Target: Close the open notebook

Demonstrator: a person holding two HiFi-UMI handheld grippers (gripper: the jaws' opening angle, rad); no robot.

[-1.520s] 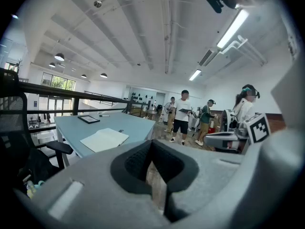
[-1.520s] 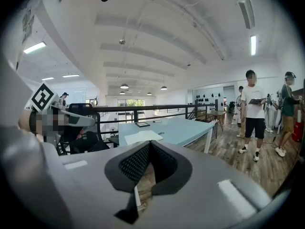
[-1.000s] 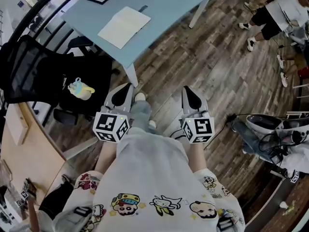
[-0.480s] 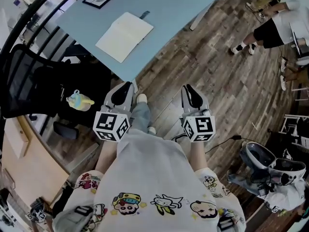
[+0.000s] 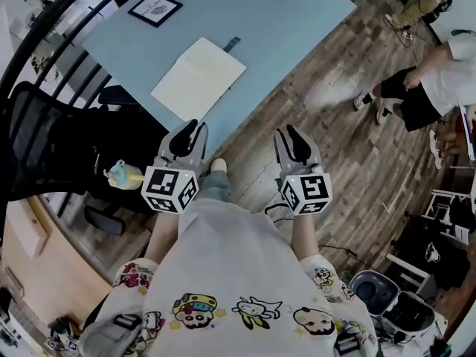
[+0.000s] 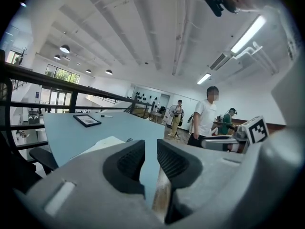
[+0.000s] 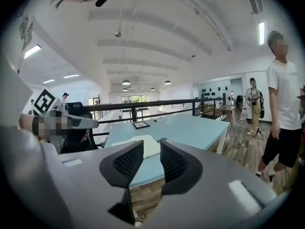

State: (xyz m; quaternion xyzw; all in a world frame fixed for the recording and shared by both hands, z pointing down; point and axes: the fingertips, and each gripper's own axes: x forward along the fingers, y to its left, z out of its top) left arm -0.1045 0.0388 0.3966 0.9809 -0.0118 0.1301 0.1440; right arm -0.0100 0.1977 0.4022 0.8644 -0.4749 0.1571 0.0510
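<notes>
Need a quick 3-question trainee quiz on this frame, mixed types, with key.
1. True or false: the notebook on the table is already closed.
2. What lies on the table beyond the notebook? A) framed picture B) laptop C) mug
3. Is the left gripper or the right gripper holding anything?
Key: 1. False, it lies open. 2. A. 3. No. Both are empty, with jaws slightly apart that have just been opening.

The light-blue table (image 5: 297,21) bears an open notebook (image 5: 198,78) and a framed picture (image 5: 155,9).
</notes>
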